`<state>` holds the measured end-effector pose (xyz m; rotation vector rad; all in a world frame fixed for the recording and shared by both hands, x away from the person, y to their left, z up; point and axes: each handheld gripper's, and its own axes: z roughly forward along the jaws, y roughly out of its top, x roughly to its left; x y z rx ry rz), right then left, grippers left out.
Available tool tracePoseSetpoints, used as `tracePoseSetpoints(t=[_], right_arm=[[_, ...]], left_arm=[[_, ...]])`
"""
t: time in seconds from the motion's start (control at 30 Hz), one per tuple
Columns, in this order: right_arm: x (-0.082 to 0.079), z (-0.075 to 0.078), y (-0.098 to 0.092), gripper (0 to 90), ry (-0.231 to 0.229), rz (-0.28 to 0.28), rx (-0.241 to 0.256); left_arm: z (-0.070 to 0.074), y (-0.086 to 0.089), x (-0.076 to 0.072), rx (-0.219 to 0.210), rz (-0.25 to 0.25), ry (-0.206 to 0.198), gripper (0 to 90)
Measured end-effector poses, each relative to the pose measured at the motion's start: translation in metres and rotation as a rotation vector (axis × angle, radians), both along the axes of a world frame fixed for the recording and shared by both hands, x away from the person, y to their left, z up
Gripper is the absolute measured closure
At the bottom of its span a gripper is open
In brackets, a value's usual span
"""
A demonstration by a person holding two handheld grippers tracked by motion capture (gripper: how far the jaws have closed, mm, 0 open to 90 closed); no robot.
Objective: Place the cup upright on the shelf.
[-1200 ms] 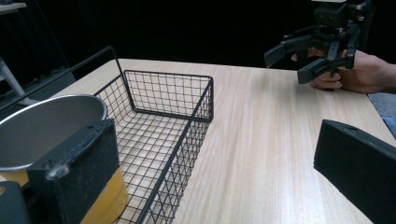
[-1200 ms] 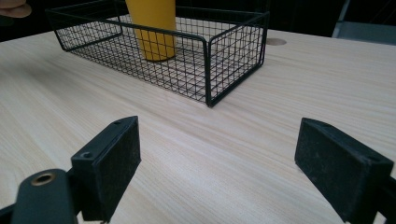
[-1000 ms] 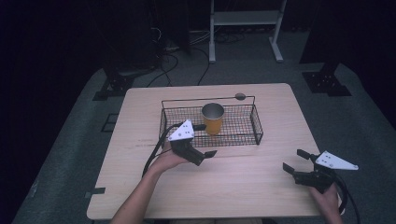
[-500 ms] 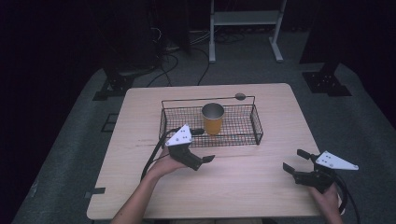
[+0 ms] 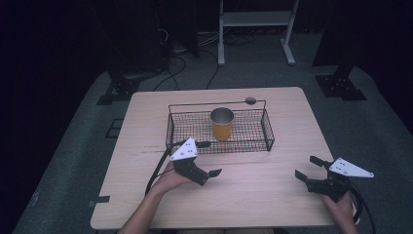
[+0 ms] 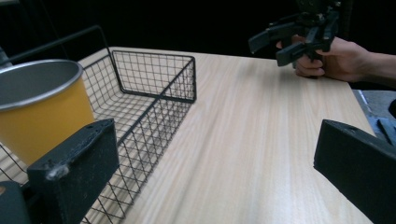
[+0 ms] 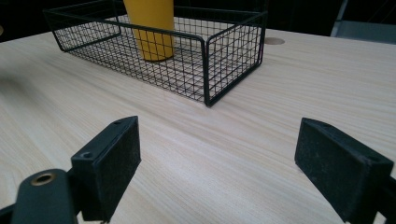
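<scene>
Both hand-held grippers hang spread and empty over the table [image 5: 272, 195]: the left hand-held gripper [image 5: 210, 165] just short of the wire basket [image 5: 267, 131], the right hand-held gripper [image 5: 308, 168] well back. The yellow metal cup [image 5: 222, 124] stands upright inside the basket, just ahead of the left one. This looks like the approach; next that gripper must reach over the wall and close on the cup.

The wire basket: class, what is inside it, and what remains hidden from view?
Inside the wire basket stands one upright yellow cup with a metal rim. The cup's bottom interior and the mesh beneath it cannot be seen.

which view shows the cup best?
High view: the cup stands whole and upright in the wire basket, open top visible. The left gripper view cuts it at the frame edge behind a jaw; the right gripper view crops its rim.
</scene>
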<state>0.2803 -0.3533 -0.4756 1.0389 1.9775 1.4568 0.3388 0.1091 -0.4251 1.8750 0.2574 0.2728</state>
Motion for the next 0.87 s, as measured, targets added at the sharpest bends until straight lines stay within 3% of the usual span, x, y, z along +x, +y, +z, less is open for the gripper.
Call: tracePoseSetpoints(t=[0.5, 0.63, 0.87], right_arm=[[0.0, 0.0, 0.0, 13.3, -0.001, 0.003, -0.002], [-0.001, 0.0, 0.0, 13.3, -0.004, 0.005, -0.003], [0.0, 0.0, 0.0, 13.3, -0.002, 0.006, -0.002]], left_arm=[[-0.008, 0.014, -0.016, -0.028, 0.026, 0.004, 0.0], [-0.011, 0.015, -0.026, -0.019, 0.028, -0.008, 0.0], [-0.027, 0.023, -0.05, -0.051, 0.042, -0.006, 0.0]])
